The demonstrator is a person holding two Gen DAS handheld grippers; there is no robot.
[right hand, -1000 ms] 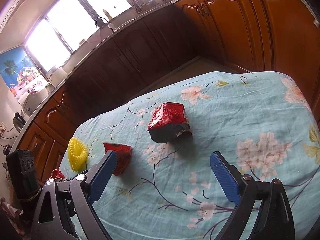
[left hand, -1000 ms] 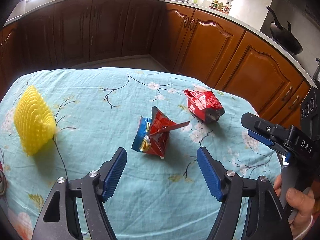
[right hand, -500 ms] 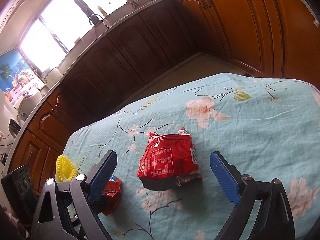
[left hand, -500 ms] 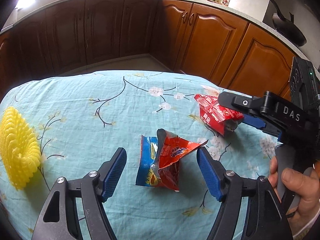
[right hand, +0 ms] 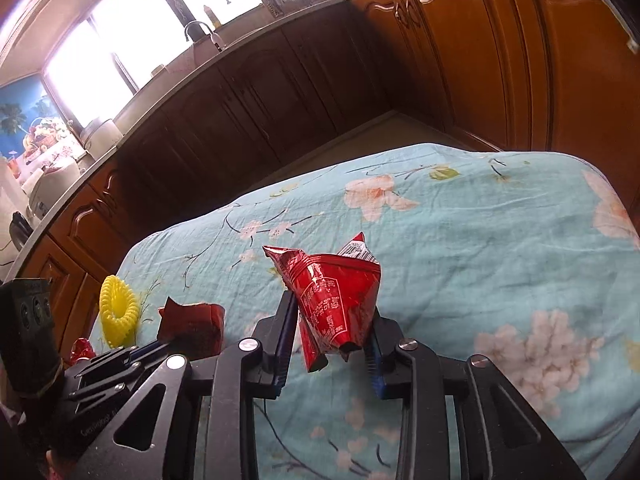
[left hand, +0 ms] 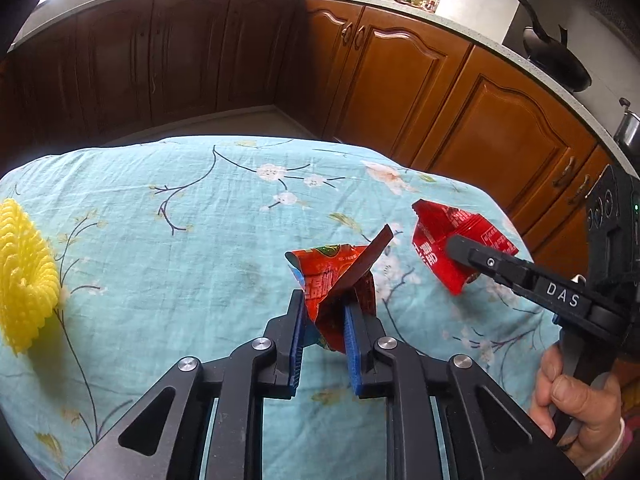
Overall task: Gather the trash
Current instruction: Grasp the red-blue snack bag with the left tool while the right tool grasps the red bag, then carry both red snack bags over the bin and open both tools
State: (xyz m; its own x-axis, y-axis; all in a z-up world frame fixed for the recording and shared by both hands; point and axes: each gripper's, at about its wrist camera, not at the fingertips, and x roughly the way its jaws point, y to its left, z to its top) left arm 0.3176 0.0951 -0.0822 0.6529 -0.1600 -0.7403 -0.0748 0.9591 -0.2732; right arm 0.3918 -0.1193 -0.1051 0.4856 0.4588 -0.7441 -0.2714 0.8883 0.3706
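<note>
My left gripper (left hand: 325, 312) is shut on a crumpled red and blue snack wrapper (left hand: 334, 276) over the middle of the table. My right gripper (right hand: 330, 318) is shut on a red snack bag (right hand: 334, 298), squeezed into a cone between the blue pads. In the left wrist view the red bag (left hand: 440, 244) shows at the right, held by the right gripper (left hand: 464, 248). In the right wrist view the left gripper's wrapper (right hand: 192, 324) shows at the lower left.
A yellow foam fruit net (left hand: 24, 276) lies at the table's left edge, and also shows in the right wrist view (right hand: 118, 312). The table has a light blue floral cloth (left hand: 180, 220). Wooden kitchen cabinets (left hand: 400, 80) stand beyond the far edge.
Both grippers have moved forward and closed. The left one has taken hold of the red and blue wrapper, the right one of the red bag.
</note>
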